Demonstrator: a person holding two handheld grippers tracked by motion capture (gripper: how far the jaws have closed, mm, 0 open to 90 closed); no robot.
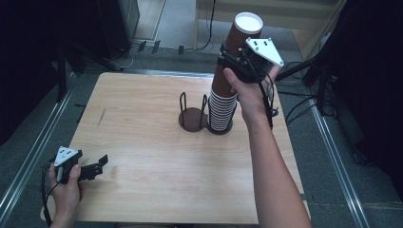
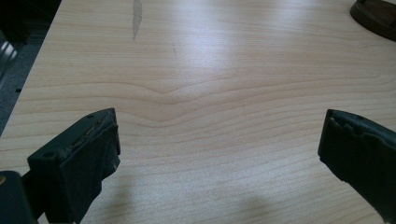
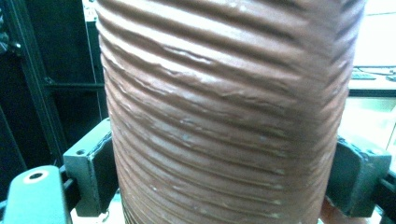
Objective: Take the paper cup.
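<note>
A tall brown ribbed paper cup [image 1: 237,42] stands highest on a stack of white-rimmed cups [image 1: 222,111], leaning slightly right; I cannot tell whether its bottom still sits in the stack. My right gripper [image 1: 233,61] is shut on the cup's middle. In the right gripper view the cup [image 3: 224,107] sits close up, with a black pad [image 3: 91,163] pressed on each side. The stack rests in one ring of a dark two-ring cup holder [image 1: 191,118]. My left gripper [image 1: 97,165] hovers low over the table's near left corner, open and holding nothing [image 2: 219,149].
The wooden table [image 1: 142,104] has a metal rail along its left and right sides. The holder's empty ring [image 2: 376,16] shows at the top right of the left gripper view. Dark stands and cables lie beyond the far edge.
</note>
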